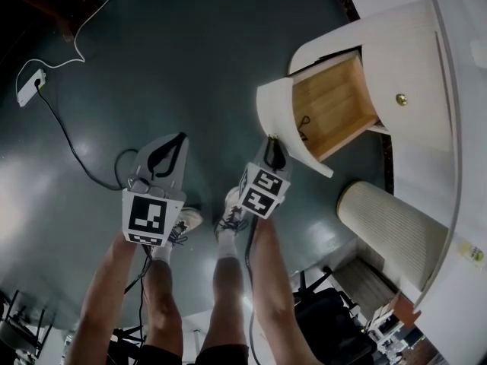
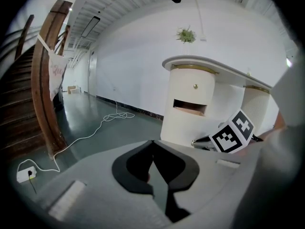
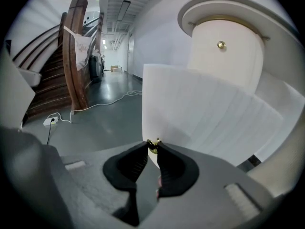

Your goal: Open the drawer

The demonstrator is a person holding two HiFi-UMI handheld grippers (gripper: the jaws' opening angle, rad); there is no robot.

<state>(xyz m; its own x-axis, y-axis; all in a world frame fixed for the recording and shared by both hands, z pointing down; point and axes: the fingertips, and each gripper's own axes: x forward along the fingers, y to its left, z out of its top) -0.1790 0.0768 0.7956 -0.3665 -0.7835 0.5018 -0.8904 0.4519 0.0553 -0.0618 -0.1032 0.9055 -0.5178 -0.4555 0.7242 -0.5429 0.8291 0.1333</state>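
Observation:
A white curved cabinet (image 1: 426,150) has one drawer (image 1: 281,120) pulled out, so its wooden inside (image 1: 331,105) shows. My right gripper (image 1: 272,152) is at the middle of the drawer's front, shut on its small brass knob (image 3: 153,145). The white drawer front (image 3: 205,118) fills the right gripper view. A second brass knob (image 1: 401,99) sits on the shut drawer above. My left gripper (image 1: 180,137) hangs over the dark floor left of the drawer, with its jaws shut and nothing between them (image 2: 152,142). The left gripper view shows the cabinet (image 2: 186,123) ahead of it.
A white cable and plug block (image 1: 29,82) lie on the floor at the far left, and a black cable (image 1: 72,150) runs from there. A ribbed cream column (image 1: 388,230) stands below the drawer. A wooden staircase (image 2: 45,80) rises at left. The person's shoes (image 1: 228,219) stand behind the grippers.

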